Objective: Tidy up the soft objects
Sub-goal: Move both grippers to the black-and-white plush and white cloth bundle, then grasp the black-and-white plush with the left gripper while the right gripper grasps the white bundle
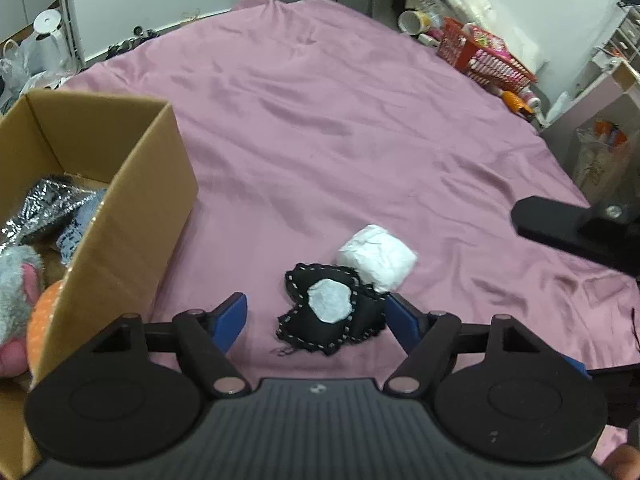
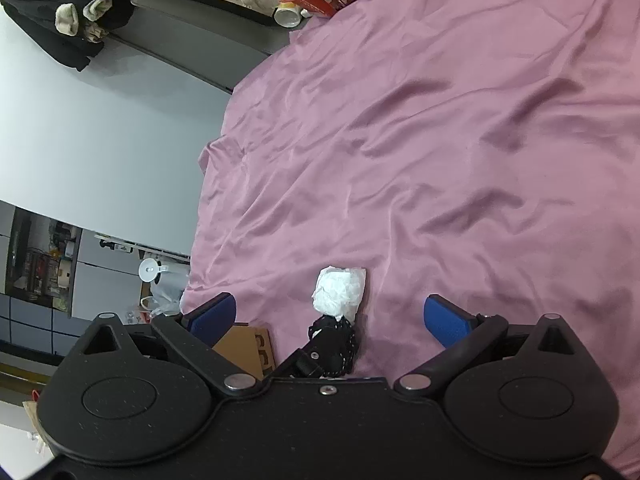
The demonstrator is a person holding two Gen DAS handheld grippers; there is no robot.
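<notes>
A: Left gripper point(image 1: 316, 316) status?
B: Jaws wide, empty, straddling the black stitched pouch point(image 1: 328, 318) on the pink bedsheet point(image 1: 340, 140).
A: Right gripper point(image 2: 330, 316)?
B: Also spread, empty. White wad point(image 1: 376, 258) touches pouch; cardboard box point(image 1: 120, 184) left.

On the bed point(image 1: 320, 120) a pouch point(image 1: 328, 312) lies touching a bundle point(image 1: 376, 258) just behind and right of it. A box point(image 1: 120, 200) stands to their left with toys point(image 1: 20, 280) inside. A basket point(image 1: 480, 56) sits at the far right edge.
</notes>
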